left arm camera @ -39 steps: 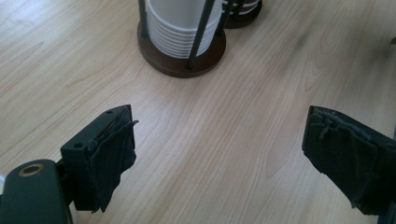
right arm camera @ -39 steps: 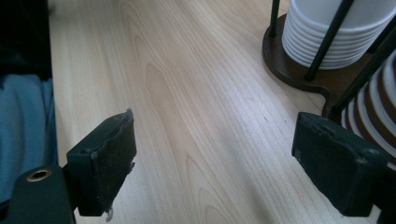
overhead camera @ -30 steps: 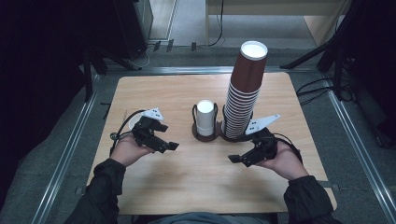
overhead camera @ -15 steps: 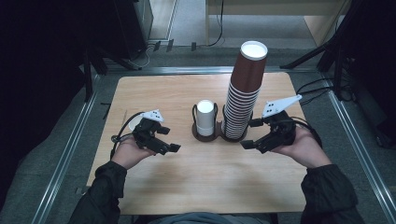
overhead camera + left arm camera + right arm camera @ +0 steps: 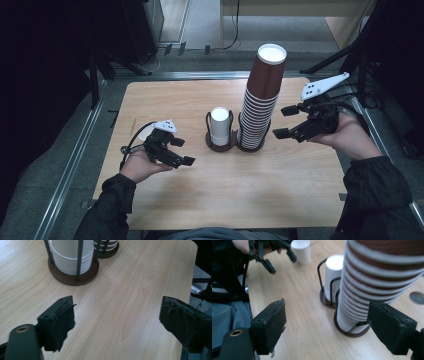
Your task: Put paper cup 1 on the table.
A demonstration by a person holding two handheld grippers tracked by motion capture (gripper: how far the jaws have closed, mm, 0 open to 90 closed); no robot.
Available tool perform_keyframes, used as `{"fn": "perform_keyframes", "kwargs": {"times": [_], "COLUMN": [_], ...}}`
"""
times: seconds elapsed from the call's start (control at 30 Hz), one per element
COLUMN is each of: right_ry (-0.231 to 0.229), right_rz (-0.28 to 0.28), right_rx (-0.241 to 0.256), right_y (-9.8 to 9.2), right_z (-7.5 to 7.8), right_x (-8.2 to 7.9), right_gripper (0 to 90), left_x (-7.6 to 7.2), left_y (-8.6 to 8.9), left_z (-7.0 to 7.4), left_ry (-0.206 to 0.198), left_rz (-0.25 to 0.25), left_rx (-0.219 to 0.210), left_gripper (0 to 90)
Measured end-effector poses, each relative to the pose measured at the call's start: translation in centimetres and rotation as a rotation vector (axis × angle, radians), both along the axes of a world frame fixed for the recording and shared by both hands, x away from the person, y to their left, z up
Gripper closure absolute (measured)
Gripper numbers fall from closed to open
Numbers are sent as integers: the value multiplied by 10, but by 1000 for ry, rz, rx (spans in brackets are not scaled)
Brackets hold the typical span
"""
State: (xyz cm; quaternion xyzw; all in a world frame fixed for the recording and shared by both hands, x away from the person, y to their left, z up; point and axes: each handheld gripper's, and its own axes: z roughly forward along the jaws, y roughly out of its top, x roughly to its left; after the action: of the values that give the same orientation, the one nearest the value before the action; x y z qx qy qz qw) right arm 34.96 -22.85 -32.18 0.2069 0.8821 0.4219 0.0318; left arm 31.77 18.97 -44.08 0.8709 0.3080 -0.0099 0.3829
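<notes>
While my right tool (image 5: 285,121) gapes beside the ribbed brown cup stack (image 5: 261,95) mid-table (image 5: 200,200), my left tool (image 5: 182,151) gapes near; the stack's top is cropped in the right gripper view.

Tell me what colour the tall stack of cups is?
Brown with white rims: the tall cup stack, best in the high view.

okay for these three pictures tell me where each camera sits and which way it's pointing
High view: above the person's side, looking forward and down on the table; both forearms, left tongs, right tongs.
Left gripper view: on the left tongs, facing the white cup stack; own open jaws.
Right gripper view: on the right tongs, facing the brown cup stack; own open jaws, the other hand farther off.
Shared: all three show both cup stacks in the holder.
</notes>
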Motion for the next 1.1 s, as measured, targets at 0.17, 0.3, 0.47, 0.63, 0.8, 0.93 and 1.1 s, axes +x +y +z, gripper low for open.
{"fn": "perform_keyframes", "kwargs": {"times": [0.17,0.3,0.47,0.63,0.8,0.93,1.1], "right_ry": [-15,-29,-39,-44,-48,-51,-67], "right_rz": [-19,-31,-51,-47,-50,-70,-71], "right_rx": [1,-8,-7,1,6,20,40], "right_y": [-5,-5,-5,3,12,18,29], "right_z": [17,28,39,50,59,66,75], "right_x": [11,21,34,44,55,63,67], "right_gripper": [160,160,151,142,140,139,137], "left_x": [-1,-1,-2,-3,-4,-4,-5], "left_y": [0,0,0,-1,0,-1,-2], "left_z": [0,-2,-2,-2,0,-2,0], "left_ry": [5,7,10,5,-22,-21,-57], "left_rz": [-16,-25,-33,-35,-32,-44,-42], "left_rx": [-1,-6,-21,-18,-16,-4,-5], "left_gripper": [178,231,267,314,353,348,350]}}
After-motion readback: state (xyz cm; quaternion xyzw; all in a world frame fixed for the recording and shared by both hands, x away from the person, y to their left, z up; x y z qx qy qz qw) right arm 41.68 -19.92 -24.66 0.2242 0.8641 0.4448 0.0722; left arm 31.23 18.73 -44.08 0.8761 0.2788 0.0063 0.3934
